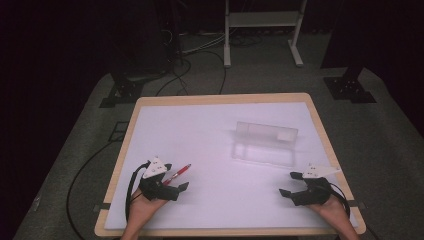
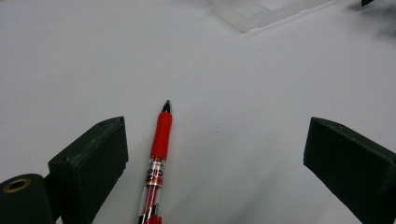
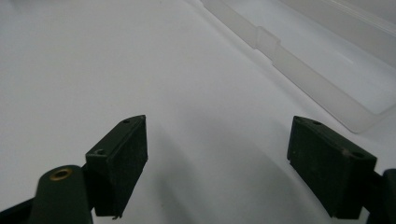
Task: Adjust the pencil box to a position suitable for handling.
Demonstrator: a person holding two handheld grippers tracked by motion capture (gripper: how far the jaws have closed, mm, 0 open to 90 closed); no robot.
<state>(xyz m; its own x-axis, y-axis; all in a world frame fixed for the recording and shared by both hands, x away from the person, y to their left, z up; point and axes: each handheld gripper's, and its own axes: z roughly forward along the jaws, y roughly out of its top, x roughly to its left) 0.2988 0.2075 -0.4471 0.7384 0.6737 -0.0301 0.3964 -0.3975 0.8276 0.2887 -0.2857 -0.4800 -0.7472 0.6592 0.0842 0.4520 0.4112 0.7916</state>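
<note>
- Our left gripper [image 2: 215, 163] rests low at the near left of the table, jaws spread wide and clamped on nothing.
- Red pen [image 2: 159, 158] lies flat on the white surface between those jaws, nearer the left-hand jaw in the left gripper view. We see a clear gap between pen and pad; the far jaw stands well apart from it.
- Pen detail: red grip section, dark tip pointing away from the gripper, clear barrel with printed lettering running back toward the bottom edge of that view.
- In the high view the pen [image 1: 177, 174] lies at a slant just beside our left gripper [image 1: 175, 186], its far end reaching toward the middle of the table.
- Our right gripper [image 3: 217, 170] sits low at the near right, jaws likewise released and wide, bare white surface between them.
- In the high view the right gripper [image 1: 290, 184] points toward the table's middle, well apart from the left one.
- A clear plastic box [image 1: 265, 142] lies open on the right half of the table [image 1: 220, 97], beyond the right gripper. Its rim runs past the right-hand jaw in the right gripper view [image 3: 327, 91]; one corner of it shows at the top of the left gripper view [image 2: 261, 11].
- Pen and box are well apart.
- Table carries a white sheet with a pale wooden border around it.
</note>
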